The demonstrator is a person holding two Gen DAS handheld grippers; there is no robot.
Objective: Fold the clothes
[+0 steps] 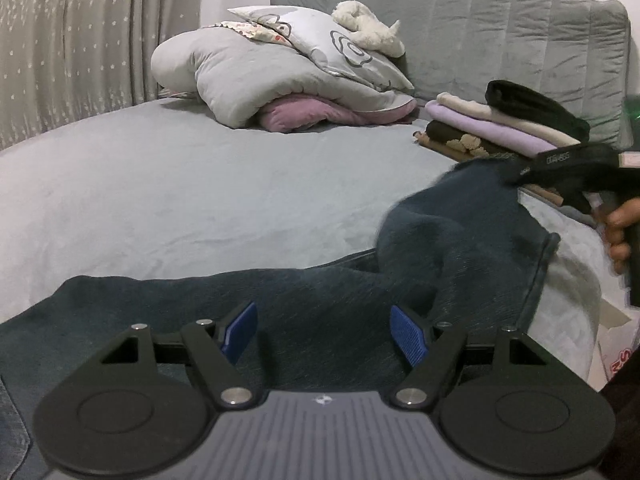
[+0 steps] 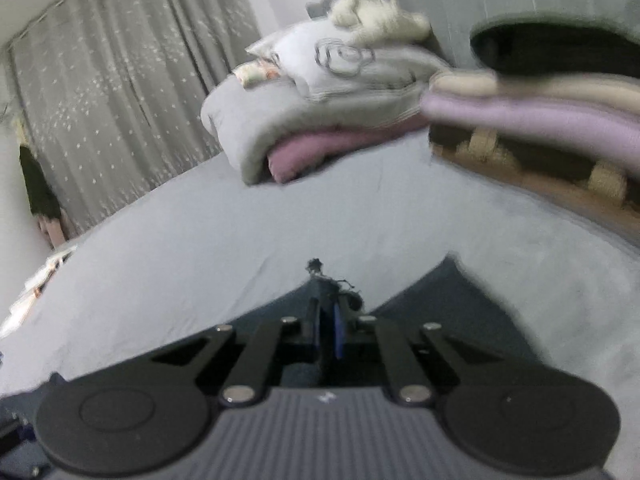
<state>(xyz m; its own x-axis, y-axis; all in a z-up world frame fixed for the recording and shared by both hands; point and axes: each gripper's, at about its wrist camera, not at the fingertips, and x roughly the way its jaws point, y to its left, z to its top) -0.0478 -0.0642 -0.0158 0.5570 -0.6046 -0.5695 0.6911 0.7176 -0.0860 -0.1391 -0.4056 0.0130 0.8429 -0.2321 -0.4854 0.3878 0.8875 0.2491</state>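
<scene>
A dark blue garment (image 1: pixel 440 240) lies spread over the near part of the grey bed (image 1: pixel 200 200). My left gripper (image 1: pixel 324 322) hovers low over its near edge, its blue pads wide apart, and they clamp nothing. In the right wrist view my right gripper (image 2: pixel 329 312) is shut on a pinch of the same dark blue garment (image 2: pixel 460 308), with a tuft of fabric poking out past the tips. The left wrist view shows that right gripper (image 1: pixel 520 170) at the right, holding a corner of the cloth raised off the bed, a person's hand (image 1: pixel 620 232) on its handle.
A stack of folded clothes (image 1: pixel 500 124), black, cream, lilac and brown, stands at the right by the grey headboard (image 1: pixel 500 40). A heap of duvet and pillows (image 1: pixel 280 72) fills the bed's far middle. A starred grey curtain (image 1: pixel 80 40) hangs on the left.
</scene>
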